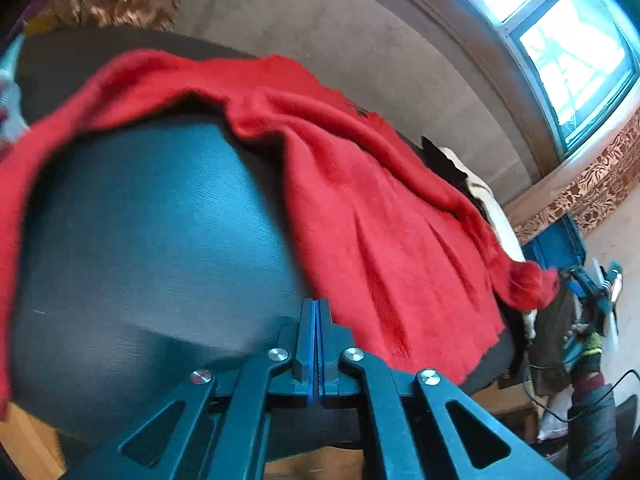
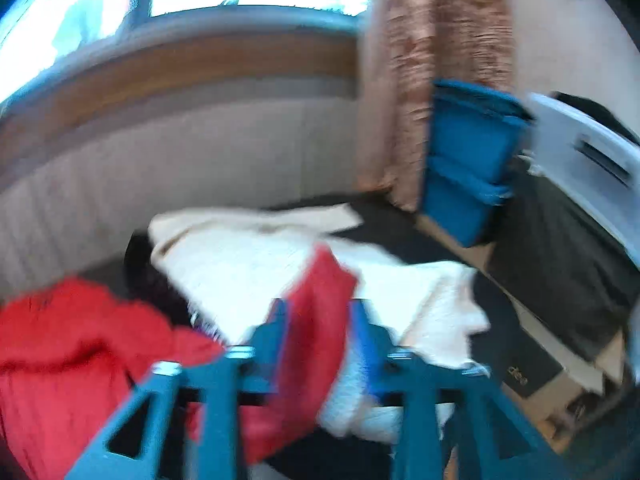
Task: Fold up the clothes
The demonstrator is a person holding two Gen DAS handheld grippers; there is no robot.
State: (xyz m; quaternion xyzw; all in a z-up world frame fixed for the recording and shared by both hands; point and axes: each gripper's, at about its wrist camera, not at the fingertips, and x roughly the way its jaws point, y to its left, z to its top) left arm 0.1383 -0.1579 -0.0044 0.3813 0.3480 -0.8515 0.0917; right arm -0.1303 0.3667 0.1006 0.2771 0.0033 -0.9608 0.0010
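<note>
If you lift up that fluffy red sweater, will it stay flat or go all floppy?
Probably floppy: the red sweater already lies in soft folds on the dark table, and its sleeve end droops. Its fuzzy knit likely grips instead of slipping. It looks light, and it won't roll.

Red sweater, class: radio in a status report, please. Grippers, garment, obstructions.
Left gripper shut, empty. Right gripper open, sleeve of red sweater between its fingers. Sweater spread on dark table. Cream garment beside it.
</note>
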